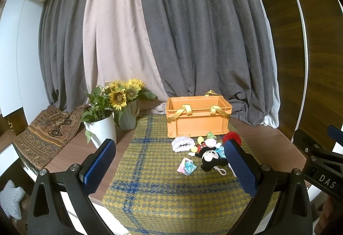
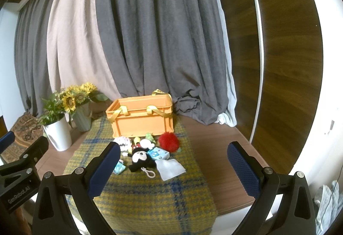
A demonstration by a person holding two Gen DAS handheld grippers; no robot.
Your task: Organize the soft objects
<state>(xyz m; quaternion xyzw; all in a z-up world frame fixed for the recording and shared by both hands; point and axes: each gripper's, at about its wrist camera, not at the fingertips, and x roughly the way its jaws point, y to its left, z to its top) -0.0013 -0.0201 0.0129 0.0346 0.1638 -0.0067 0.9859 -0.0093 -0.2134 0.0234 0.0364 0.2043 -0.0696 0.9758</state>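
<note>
Your left gripper (image 1: pixel 170 165) and your right gripper (image 2: pixel 173 167) both hover above the near part of the table (image 2: pixel 216 149), each with its blue pads spread wide apart and nothing between them. Under them the checked yellow-and-blue cloth (image 1: pixel 163 187) runs from the near table edge, where it hangs over, back toward the grey curtain (image 1: pixel 193 41). You have bare wood on both sides of the cloth: a wider strip on the right up to the wall panel, and a narrower one on the left, bounded by the white plant pot (image 1: pixel 103 129) and the grey vase of sunflowers (image 1: pixel 128 119).

The orange crate (image 1: pixel 198 120) stands at the far end of the cloth, yellow ribbon handles draped over its rim; you cannot see what lies inside it from either camera. The soft objects sit in a loose cluster just in front of the crate: a white scrunchie (image 1: pixel 181 143), a black mouse plush (image 2: pixel 140 157) with a keyring clip, a red pompom (image 2: pixel 169 141), a pastel pouch (image 1: pixel 186 166), a light blue pack (image 2: pixel 159 153) and a folded white cloth (image 2: pixel 171 168). Several touch one another.
</note>
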